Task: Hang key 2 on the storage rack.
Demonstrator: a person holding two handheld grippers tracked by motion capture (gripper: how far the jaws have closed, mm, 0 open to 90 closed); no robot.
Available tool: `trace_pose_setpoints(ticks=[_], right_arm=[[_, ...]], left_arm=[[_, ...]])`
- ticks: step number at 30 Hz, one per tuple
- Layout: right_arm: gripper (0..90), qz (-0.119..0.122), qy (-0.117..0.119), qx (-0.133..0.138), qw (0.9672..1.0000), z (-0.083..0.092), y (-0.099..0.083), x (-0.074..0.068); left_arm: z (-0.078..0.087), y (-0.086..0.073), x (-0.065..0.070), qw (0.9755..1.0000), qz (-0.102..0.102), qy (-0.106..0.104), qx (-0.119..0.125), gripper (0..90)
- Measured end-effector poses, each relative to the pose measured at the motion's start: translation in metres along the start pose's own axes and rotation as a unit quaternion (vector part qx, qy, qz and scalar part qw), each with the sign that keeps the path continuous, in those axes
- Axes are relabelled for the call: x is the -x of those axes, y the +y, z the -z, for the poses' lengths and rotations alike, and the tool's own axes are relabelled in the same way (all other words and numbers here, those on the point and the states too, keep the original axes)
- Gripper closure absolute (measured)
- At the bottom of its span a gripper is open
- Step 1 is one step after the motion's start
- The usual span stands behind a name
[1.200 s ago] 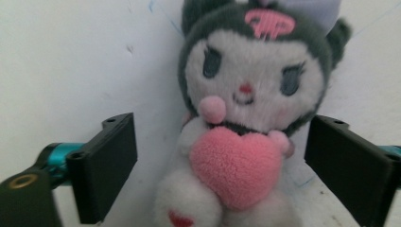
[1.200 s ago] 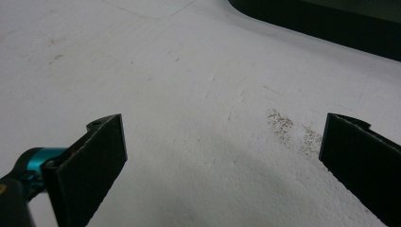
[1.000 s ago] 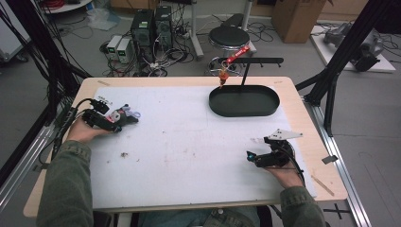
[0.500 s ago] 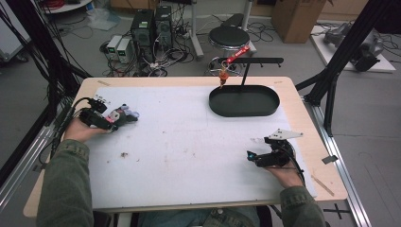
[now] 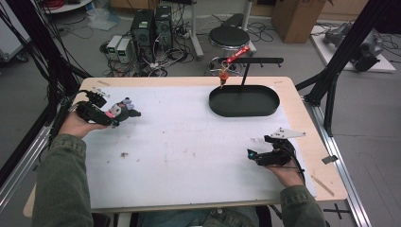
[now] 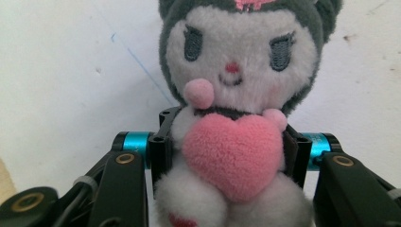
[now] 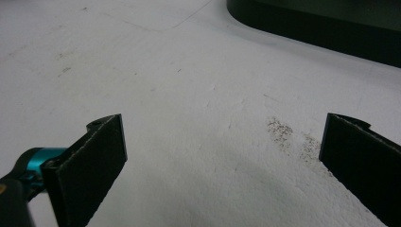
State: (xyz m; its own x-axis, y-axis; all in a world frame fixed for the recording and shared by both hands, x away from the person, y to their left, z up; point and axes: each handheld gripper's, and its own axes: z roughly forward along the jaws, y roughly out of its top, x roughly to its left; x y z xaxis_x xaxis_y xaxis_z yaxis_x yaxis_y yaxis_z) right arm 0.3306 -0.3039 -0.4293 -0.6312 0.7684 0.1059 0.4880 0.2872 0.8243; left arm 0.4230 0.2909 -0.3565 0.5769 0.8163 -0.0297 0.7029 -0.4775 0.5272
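A small grey and white plush doll hugging a pink heart sits between the jaws of my left gripper. The jaws have just closed on its body and press it from both sides. In the high view the left gripper holds the doll a little above the white mat at the table's left. My right gripper rests near the front right of the mat. Its jaws stand wide apart with nothing between them.
A black oval tray lies at the back right of the white mat, its wall also in the right gripper view. A black stand with a red tag hangs over it. A dark stain marks the mat.
My left gripper closed on the doll and lifted it a little off the mat. The right gripper has stayed where it was.
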Motion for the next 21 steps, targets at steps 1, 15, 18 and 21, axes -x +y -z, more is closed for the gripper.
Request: trace_pose_setpoints(ticks=[1,15,18,21], right_arm=[[0.6,0.000,0.000,0.000,1.0000,0.000,0.000,0.000],[0.6,0.004,0.008,0.011,0.9999,0.000,0.002,-0.001],[0.6,0.005,0.004,0.016,0.9999,0.002,0.002,-0.001],[0.6,0.002,0.004,0.016,0.9999,0.004,0.002,-0.001]], left_arm=[[0.000,0.000,0.000,1.0000,0.000,0.000,0.000,51.2],[-0.004,0.046,0.042,0.9992,-0.039,-0.007,0.012,50.3],[-0.014,0.057,0.055,0.9985,-0.050,-0.019,0.010,50.2],[-0.016,0.064,0.062,0.9980,-0.058,-0.023,0.012,50.3]])
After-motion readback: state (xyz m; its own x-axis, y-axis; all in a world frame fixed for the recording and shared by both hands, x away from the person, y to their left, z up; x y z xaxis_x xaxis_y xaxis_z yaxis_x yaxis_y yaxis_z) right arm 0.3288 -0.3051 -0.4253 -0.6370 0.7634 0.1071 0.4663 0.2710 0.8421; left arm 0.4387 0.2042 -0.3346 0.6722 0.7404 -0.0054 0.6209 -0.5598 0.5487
